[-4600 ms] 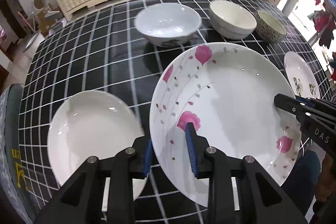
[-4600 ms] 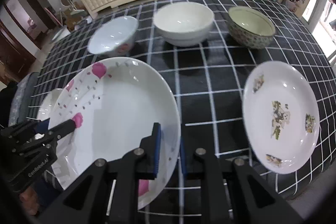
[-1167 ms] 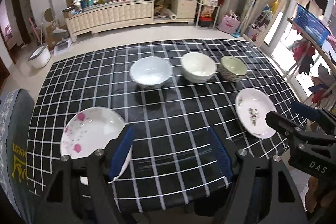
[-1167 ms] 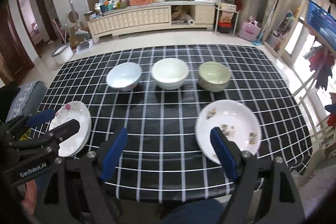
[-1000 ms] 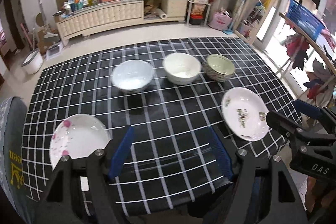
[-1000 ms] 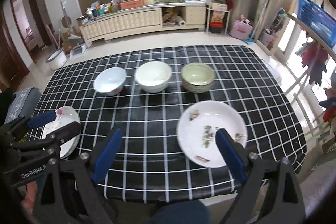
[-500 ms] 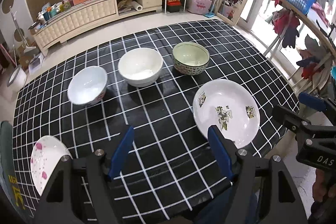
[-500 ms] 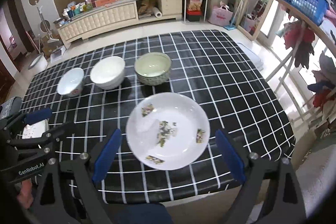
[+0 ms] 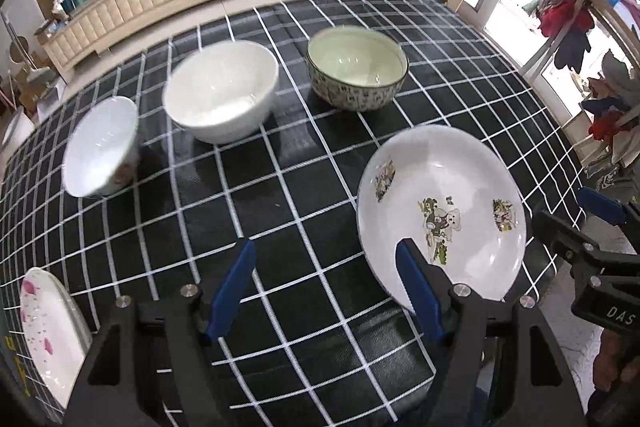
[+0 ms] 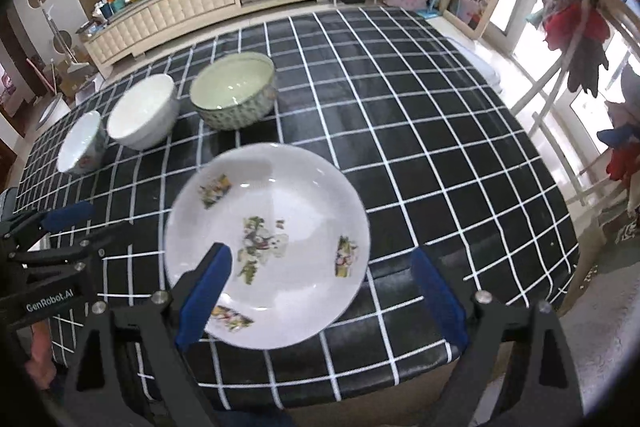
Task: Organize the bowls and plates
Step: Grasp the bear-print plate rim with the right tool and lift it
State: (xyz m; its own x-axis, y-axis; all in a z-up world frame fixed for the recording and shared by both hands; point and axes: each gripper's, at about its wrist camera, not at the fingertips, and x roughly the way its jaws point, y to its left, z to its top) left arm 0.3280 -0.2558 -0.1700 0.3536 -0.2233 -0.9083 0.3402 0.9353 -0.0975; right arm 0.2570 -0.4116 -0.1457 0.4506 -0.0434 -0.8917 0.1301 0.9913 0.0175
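Right tool (image 10: pixel 320 277) (empty) gaping over plate (image 10: pixel 276 227), apparently apart.

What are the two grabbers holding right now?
Nothing. The left gripper and the right gripper are both open and empty, above the picture plate without touching it.

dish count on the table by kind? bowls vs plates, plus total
Bowls: 3, in a row: small white bowl, plain white bowl, green patterned bowl.
Plates: 2 visible: pink-flower plate at the left edge, plate with picture decals near the front edge. Whether anything sits under the pink-flower plate cannot be told.
Total: 5
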